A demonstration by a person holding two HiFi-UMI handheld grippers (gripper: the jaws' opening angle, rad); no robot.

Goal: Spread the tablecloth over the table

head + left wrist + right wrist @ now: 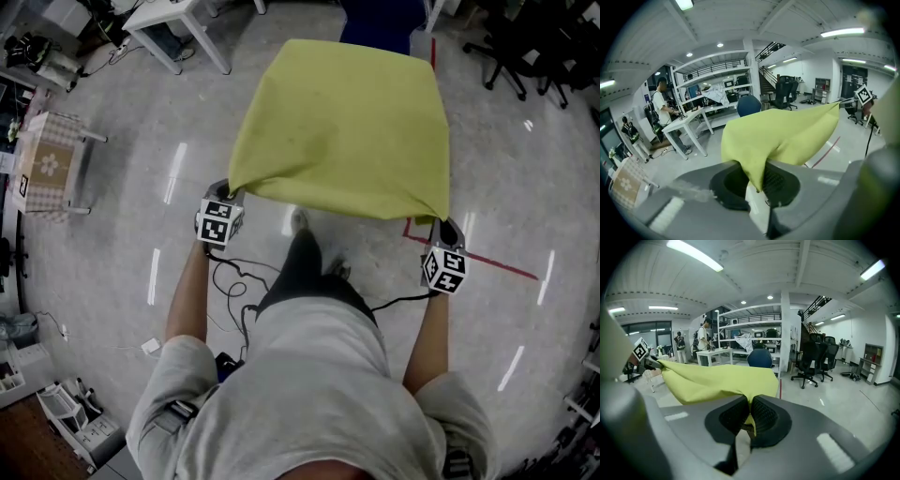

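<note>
The left gripper (228, 195) is closed tight on one near corner of the yellow-green tablecloth (342, 127), and the right gripper (441, 227) is closed tight on the other near corner. The cloth hangs in the air between them, spread out away from the person, above the grey floor (112, 244). A blue chair (375, 26) shows past its far edge, and a small table with a checked cover (47, 164) stands well apart to the left.
</note>
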